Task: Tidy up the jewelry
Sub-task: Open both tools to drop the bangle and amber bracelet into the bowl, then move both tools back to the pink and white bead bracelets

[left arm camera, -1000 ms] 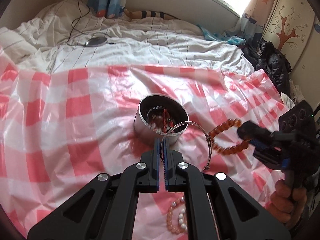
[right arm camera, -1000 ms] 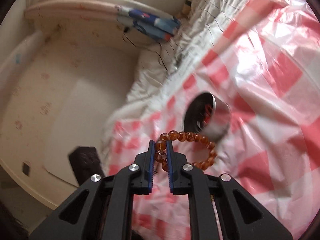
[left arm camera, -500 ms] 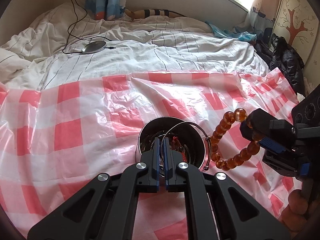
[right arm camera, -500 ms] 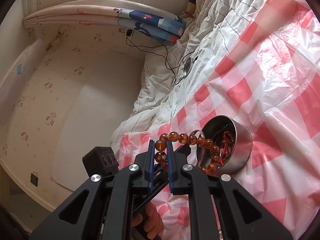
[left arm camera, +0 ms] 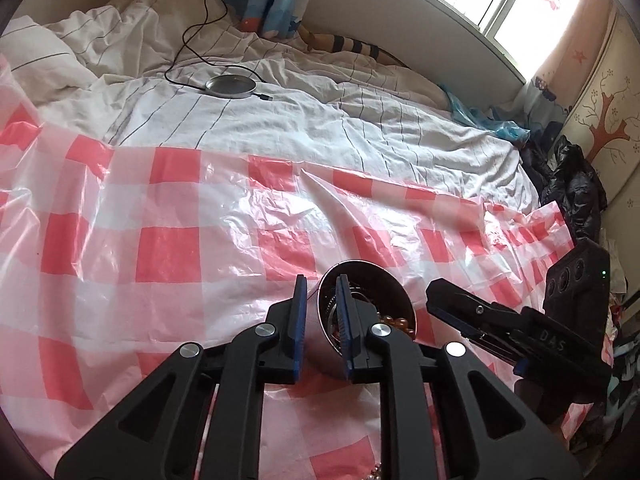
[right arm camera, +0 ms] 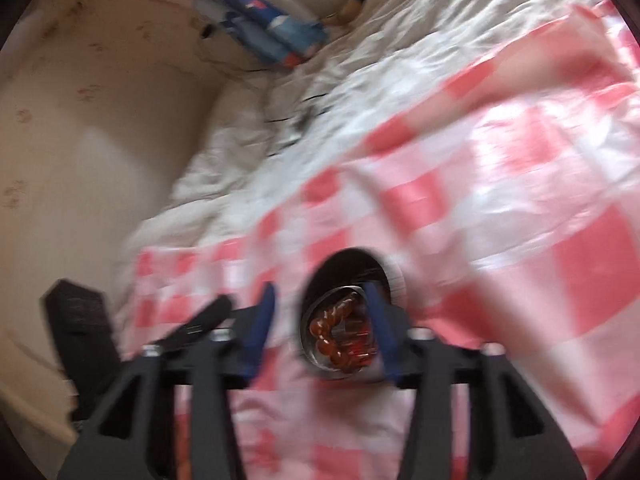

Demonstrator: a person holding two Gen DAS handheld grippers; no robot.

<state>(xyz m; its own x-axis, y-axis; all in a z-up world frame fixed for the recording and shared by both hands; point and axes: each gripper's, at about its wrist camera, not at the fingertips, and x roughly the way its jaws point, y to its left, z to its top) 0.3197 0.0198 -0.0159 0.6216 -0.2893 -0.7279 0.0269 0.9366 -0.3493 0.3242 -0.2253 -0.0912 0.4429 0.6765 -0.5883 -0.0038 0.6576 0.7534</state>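
Left gripper (left arm camera: 321, 294) fingers parted a moderate gap, nothing held between them. Steel tin (left arm camera: 320, 344) sits right at the tips, its left wall in the gap, right finger (left arm camera: 345, 320) reaching over its rim into the opening. Inside the tin, amber beads (left arm camera: 394, 323) show just right of that finger, with some silver metal deeper in, hard to tell what. Tin rests on the red-and-white checked plastic sheet (left arm camera: 168, 248) spread over the bed. Pearl beads (left arm camera: 378, 474) peek out at bottom edge, under the gripper body. Right gripper (right arm camera: 320, 300) view is motion-blurred: fingers spread wide, empty, tin (right arm camera: 396, 280) lying between them closer to the right finger, amber bead bracelet (right arm camera: 334, 336) coiled inside. Right gripper (left arm camera: 448, 300) also visible just right of the tin.
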